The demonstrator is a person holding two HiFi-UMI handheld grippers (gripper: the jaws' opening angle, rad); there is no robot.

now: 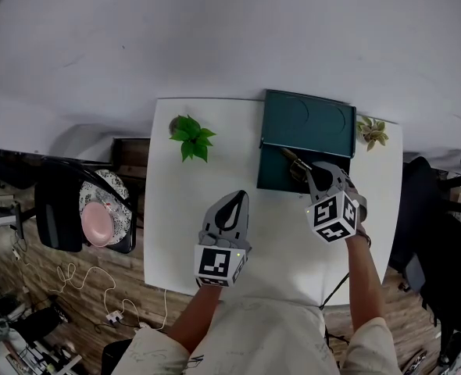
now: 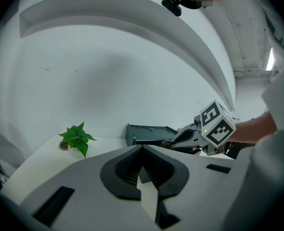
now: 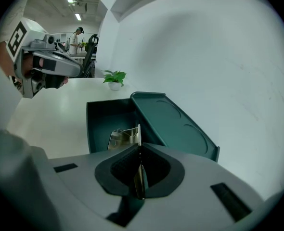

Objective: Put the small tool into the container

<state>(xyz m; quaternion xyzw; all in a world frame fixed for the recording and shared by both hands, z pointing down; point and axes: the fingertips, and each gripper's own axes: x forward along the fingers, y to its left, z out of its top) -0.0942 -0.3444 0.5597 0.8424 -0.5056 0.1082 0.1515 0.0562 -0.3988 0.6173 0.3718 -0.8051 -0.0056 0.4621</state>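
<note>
A dark green container [image 1: 271, 176] stands open at the far right of the white table [image 1: 215, 178], its lid [image 1: 309, 123] tipped back. My right gripper [image 1: 307, 175] is shut on a small metallic tool [image 1: 293, 161] and points down over the box. In the right gripper view the tool [image 3: 125, 137] juts from the shut gripper [image 3: 139, 147] above the container's inside [image 3: 101, 119], next to the lid [image 3: 173, 124]. My left gripper [image 1: 234, 199] rests low over the table's middle, jaws together and empty; its tips [image 2: 142, 147] meet in its own view.
A green potted plant [image 1: 191, 137] stands at the table's back left, a smaller plant [image 1: 371, 131] at the back right corner. Left of the table a pink bowl [image 1: 98, 223] sits on a patterned plate on a dark chair. A white wall rises behind.
</note>
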